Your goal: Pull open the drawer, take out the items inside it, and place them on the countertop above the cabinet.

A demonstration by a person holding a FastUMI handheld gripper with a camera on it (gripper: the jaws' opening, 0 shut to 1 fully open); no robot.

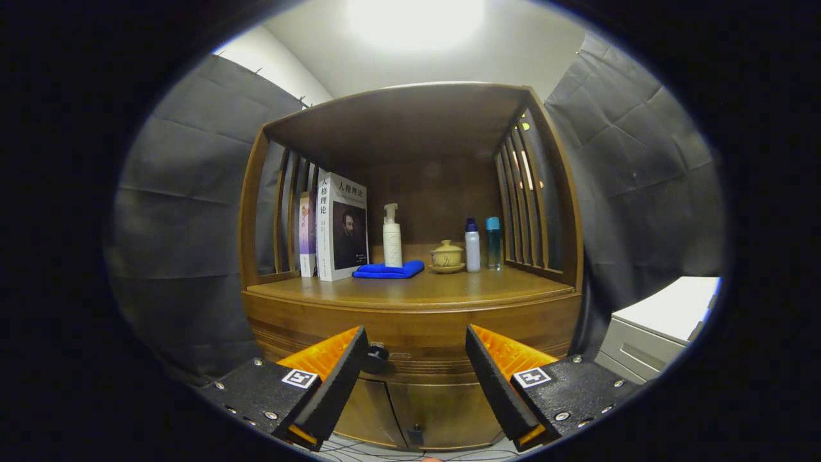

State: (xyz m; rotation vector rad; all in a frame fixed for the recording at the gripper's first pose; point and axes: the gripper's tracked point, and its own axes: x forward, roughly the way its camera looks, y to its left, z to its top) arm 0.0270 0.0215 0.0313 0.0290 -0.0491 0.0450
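While tongs point(417, 350) gape, drawer point(417, 333) shut, knob point(377, 357) beside left finger.

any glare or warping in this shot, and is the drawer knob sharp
Gripper view: ceiling light blown out to white glare; fisheye bows the countertop edge; drawer knob dark, slightly soft, beside the left finger of the open tongs.

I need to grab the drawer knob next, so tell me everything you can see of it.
The drawer knob is a small, dark, round knob sticking out from the wooden drawer front, below the countertop. The drawer looks closed. The knob sits beside the left finger of the open hand-held gripper; whether they touch is unclear.
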